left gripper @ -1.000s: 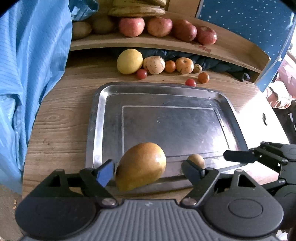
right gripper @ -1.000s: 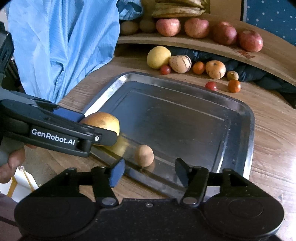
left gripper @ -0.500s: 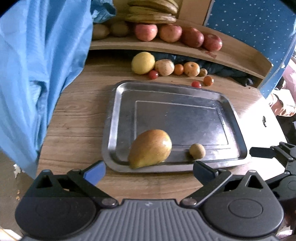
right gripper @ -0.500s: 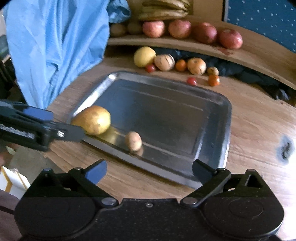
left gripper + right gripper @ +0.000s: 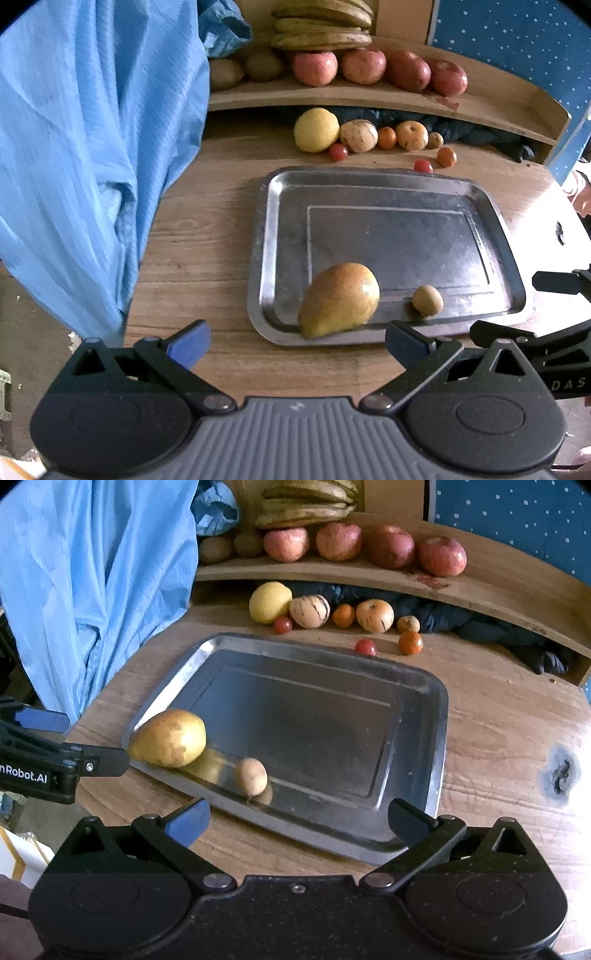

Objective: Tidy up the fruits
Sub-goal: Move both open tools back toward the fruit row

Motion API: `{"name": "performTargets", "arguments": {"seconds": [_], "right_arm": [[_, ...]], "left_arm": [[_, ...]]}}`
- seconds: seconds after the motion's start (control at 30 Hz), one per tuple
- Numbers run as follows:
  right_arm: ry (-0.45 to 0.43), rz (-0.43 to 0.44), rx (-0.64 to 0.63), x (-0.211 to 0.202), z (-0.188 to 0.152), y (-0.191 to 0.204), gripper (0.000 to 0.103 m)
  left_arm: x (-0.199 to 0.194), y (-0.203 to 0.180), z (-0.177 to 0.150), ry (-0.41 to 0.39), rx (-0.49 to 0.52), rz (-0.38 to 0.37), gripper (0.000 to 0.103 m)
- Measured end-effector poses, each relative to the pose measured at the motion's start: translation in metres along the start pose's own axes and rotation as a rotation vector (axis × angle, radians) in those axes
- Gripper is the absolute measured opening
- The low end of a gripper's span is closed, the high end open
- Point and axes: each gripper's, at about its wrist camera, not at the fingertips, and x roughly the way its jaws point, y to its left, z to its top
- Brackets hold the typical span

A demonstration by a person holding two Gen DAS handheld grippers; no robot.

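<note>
Both claws released and empty, left gripper, right gripper, pear on tray, loose fruit beyond

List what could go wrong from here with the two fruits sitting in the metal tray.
1. The yellow-brown pear lies on its side against the steel tray's shallow near rim, its narrow end at the edge; a nudge could roll it out.
2. The small brown round fruit sits loose beside it and may roll when more fruit lands.
3. Both open tools, left and right, hover close; reaching forward could bump either fruit.
</note>
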Motion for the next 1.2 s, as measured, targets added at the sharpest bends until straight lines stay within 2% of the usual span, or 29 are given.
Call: {"name": "performTargets", "arguments": {"seconds": [0.27, 0.6, 1.2], "right_arm": [[-0.032, -0.01, 0.013, -0.002, 0.012, -0.004, 0.102], [-0.034, -0.062, 0.029, 0.009, 0.029, -0.014, 0.102], [-0.013, -0.135, 0.086, 0.044, 0.075, -0.027, 0.102]], "left_arm": [[0.005, 0.004, 0.013, 0.002, -0.017, 0.028, 0.103], [0.027, 0.009, 0.038, -0.002, 0.015, -0.01, 0.103], [0.072, 0.018, 0.109, 0.011, 0.092, -0.066, 0.103]]}}
